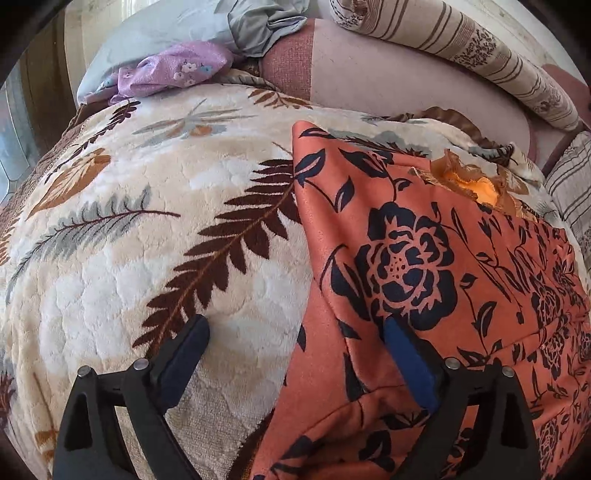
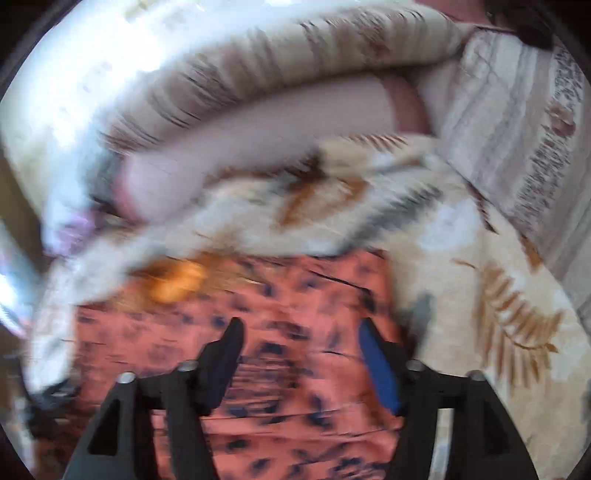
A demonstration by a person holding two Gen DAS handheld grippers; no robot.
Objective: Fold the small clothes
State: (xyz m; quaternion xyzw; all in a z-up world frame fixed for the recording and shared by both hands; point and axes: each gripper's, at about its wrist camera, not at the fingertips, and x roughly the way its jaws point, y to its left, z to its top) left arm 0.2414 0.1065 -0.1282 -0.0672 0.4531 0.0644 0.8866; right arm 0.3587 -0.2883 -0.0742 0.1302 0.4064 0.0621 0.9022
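Note:
An orange garment with a dark navy flower print lies on a cream fleece blanket with leaf patterns. An orange-yellow trim shows at its far edge. My left gripper is open over the garment's left edge, its right finger above the cloth and its left finger above the blanket. In the blurred right wrist view the garment lies below my right gripper, which is open and holds nothing.
A purple flowered cloth and grey-blue cloth lie at the far left. A pink cushion and striped pillows line the back and right side. The blanket also shows in the right wrist view.

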